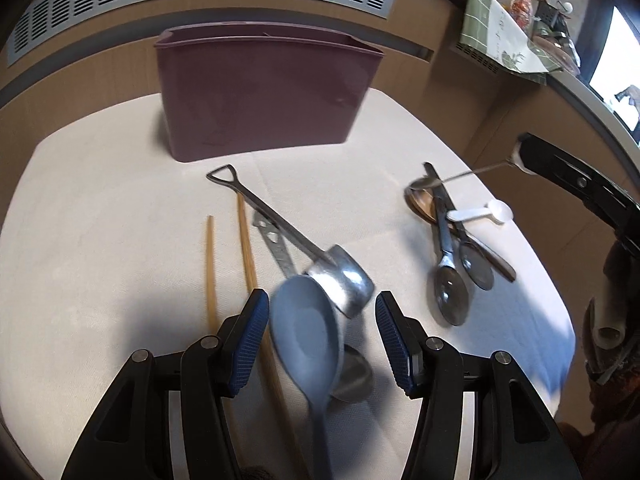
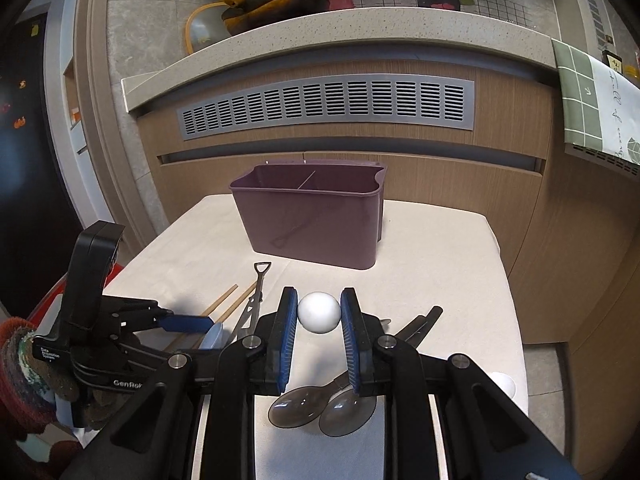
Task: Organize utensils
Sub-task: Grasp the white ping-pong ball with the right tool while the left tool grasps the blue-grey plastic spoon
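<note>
A maroon utensil caddy [image 1: 264, 92] with a divider stands at the back of the table; it also shows in the right wrist view [image 2: 316, 220]. My left gripper [image 1: 320, 320] is open, with a blue-grey spoon [image 1: 308, 328] between its fingers, blurred and raised above a metal scoop [image 1: 340, 276]. My right gripper [image 2: 319, 312] is shut on a white spoon's round bowl [image 2: 319, 313], held above two dark plastic spoons [image 2: 320, 406]. In the left wrist view the right gripper [image 1: 520, 156] holds a thin-handled utensil at the right.
Two wooden chopsticks [image 1: 228, 256] and a perforated metal utensil [image 1: 276, 248] lie left of centre. A pile with a wooden spoon [image 1: 424, 204], dark spoons [image 1: 452, 288] and a small white scoop [image 1: 486, 214] lies at the right. A cabinet with a vent [image 2: 328, 106] stands behind the table.
</note>
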`<act>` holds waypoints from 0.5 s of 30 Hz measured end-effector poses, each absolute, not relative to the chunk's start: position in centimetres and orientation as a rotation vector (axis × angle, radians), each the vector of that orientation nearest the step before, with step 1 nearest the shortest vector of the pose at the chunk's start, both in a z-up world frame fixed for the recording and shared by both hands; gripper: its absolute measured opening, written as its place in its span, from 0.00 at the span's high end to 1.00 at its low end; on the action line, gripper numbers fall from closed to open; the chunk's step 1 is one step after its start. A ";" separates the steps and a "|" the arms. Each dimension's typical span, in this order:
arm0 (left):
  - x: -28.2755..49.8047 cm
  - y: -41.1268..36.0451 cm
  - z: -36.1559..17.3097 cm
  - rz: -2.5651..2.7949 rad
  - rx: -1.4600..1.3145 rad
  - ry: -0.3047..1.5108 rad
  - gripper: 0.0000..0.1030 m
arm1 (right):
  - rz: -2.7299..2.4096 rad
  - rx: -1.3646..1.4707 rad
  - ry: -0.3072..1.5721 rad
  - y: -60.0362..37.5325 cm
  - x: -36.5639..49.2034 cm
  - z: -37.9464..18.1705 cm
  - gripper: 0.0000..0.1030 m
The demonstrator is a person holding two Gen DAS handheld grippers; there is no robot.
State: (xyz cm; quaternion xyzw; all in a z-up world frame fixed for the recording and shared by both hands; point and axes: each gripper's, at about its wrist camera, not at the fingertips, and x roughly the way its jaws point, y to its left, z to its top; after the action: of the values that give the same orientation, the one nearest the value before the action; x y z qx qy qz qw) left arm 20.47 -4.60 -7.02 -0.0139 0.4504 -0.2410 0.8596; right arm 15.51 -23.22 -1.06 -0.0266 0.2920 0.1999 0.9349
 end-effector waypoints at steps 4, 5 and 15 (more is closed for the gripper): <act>20.0 -4.9 -7.1 -0.519 -0.032 0.956 0.46 | 0.408 -0.058 0.597 -23.1 15.4 -1.1 0.81; 19.9 -4.8 -7.1 -0.514 -0.034 0.954 0.47 | 0.408 -0.060 0.596 -23.1 15.3 -1.1 0.81; 20.3 -2.5 -7.7 -0.531 -0.145 1.025 0.55 | 0.405 -0.081 0.587 -22.8 14.8 -1.1 0.81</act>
State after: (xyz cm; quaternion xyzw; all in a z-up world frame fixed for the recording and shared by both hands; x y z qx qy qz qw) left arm 20.35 -2.49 -7.67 -0.0686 0.4842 -0.2509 0.8354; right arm 14.79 -22.84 -1.11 -0.0398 0.2874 0.1981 0.9362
